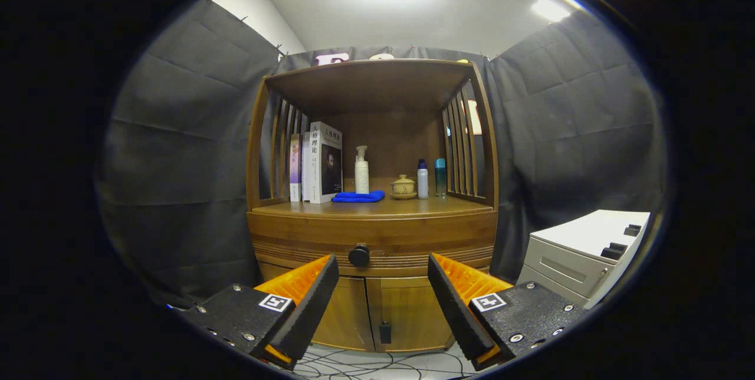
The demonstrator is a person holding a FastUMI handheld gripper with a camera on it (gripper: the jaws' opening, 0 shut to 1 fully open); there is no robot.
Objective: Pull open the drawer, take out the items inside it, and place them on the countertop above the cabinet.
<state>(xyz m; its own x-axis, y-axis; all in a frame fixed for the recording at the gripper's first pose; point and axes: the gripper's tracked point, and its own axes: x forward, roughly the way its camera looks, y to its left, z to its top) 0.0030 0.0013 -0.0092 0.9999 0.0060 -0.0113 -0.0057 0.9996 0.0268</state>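
A wooden cabinet stands ahead of me, its drawer (pixel 371 244) pushed in flush under the countertop (pixel 377 207). A round black knob (pixel 358 255) sits on the drawer front. My gripper (pixel 383 277) is open, its orange-and-black fingers (pixel 312 297) spread wide with nothing between them. The knob lies just beyond the fingertips, nearer the left one, and apart from both. What the drawer holds is hidden.
On the countertop stand books (pixel 318 161), a white pump bottle (pixel 361 170), a blue cloth (pixel 358 196), a small lidded pot (pixel 403 186) and two small bottles (pixel 430 178). Two cabinet doors (pixel 377 312) are shut below. A white box (pixel 584 250) stands to the right; cables (pixel 365 362) lie on the floor.
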